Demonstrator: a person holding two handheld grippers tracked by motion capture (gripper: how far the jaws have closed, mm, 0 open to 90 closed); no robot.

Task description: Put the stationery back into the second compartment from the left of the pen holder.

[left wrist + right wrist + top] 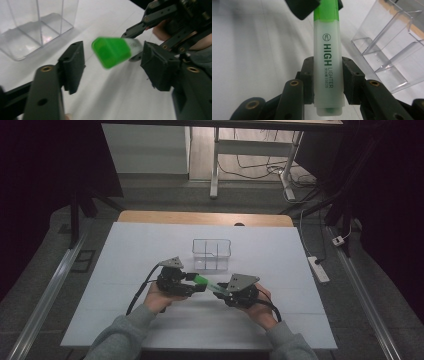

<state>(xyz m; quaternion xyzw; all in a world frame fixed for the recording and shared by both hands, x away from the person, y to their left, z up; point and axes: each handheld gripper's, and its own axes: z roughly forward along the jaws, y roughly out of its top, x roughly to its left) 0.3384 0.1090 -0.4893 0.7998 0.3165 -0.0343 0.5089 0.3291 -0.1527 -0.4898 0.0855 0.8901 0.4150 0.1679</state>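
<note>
1. The right gripper point(328, 82) pinches a translucent white highlighter pen with a green cap point(327, 60) above the white table point(125, 270).
2. The left gripper point(112, 67) has its jaws spread around the green cap, near a clear plastic divided organiser point(211, 254).

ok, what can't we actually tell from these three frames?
- Highlighter: the far end of its green cap is hidden by the left gripper's jaws in the right gripper view.
- Left gripper: its jaws flank the cap with gaps, but the view is blurred.
- Clear organizer: cut off by the frame edge in both gripper views, too small in the high view to check its compartments.
- Right gripper: clamped on the barrel.
</note>
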